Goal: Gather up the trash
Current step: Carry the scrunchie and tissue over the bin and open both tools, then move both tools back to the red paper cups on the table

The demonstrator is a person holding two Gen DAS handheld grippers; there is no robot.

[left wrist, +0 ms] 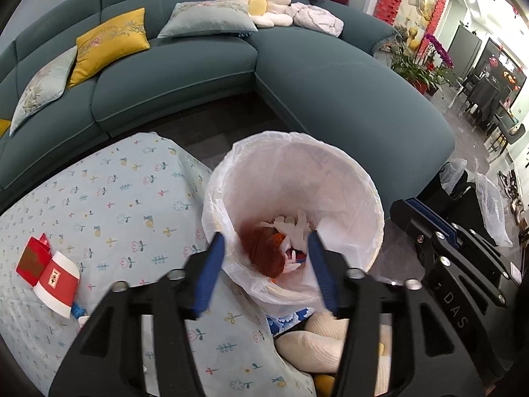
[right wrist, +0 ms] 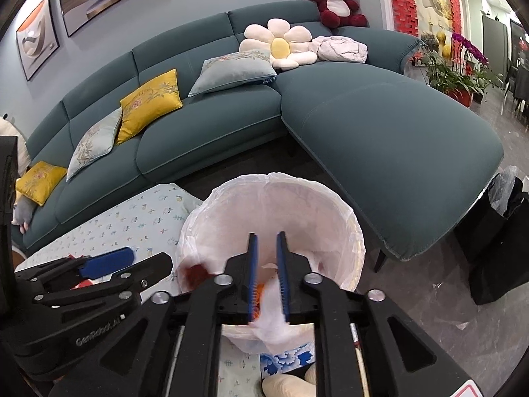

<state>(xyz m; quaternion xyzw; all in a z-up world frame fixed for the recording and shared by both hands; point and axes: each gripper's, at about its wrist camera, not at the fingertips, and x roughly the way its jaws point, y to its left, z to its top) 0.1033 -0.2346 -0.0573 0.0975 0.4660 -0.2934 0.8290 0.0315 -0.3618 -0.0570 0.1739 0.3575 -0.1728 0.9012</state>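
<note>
1. While both grippers hang over the lined trash bin (left wrist: 294,178), the left gripper (left wrist: 266,264) gapes empty above orange trash (left wrist: 266,251).
2. The right gripper (right wrist: 267,274) stands slightly parted, white tissue (right wrist: 272,311) between its pads.
3. A red paper cup (left wrist: 58,281) lies far left on the floral cloth (left wrist: 115,205).

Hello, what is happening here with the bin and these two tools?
A person is collecting trash with a claw in each hand. Both hang over the white-lined bin, which already holds tissues and something orange. The left claw is open and empty. The right claw stands slightly open, with white tissue between its pads. A red paper cup lies on the flowered cloth.
</note>
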